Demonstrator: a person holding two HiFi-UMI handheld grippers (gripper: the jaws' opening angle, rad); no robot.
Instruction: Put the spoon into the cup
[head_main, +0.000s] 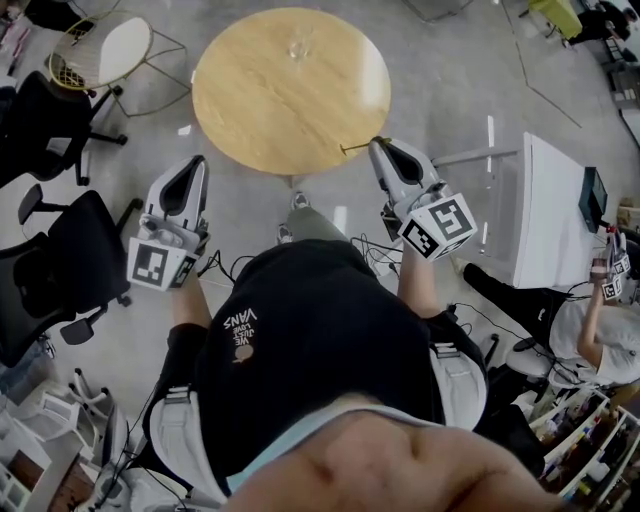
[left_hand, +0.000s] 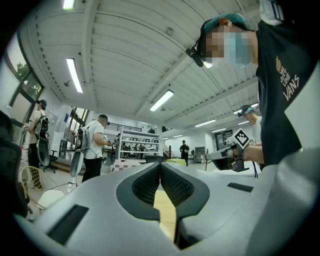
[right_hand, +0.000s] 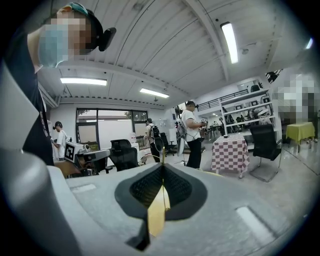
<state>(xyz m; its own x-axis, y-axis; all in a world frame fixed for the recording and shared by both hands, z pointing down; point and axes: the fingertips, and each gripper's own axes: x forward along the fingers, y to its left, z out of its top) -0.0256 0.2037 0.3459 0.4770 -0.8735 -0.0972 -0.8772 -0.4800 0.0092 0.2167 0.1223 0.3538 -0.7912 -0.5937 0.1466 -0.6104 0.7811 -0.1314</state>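
Note:
A clear glass cup (head_main: 298, 45) stands on the far side of the round wooden table (head_main: 250, 110). My right gripper (head_main: 376, 146) is held at the table's near right edge, shut on a thin spoon (head_main: 352, 149) that sticks out leftward from its tips. In the right gripper view the spoon (right_hand: 161, 150) rises as a slim stem from between the closed jaws of that gripper (right_hand: 162, 165). My left gripper (head_main: 196, 164) hovers off the table's near left edge. It is shut with nothing in it, and its jaws meet in the left gripper view (left_hand: 160, 164).
Black office chairs (head_main: 60, 250) stand at the left and a white wire chair (head_main: 100, 50) at the upper left. A white desk (head_main: 550, 210) is at the right, where another person (head_main: 610, 330) sits. Cables (head_main: 370, 250) lie on the floor by my feet.

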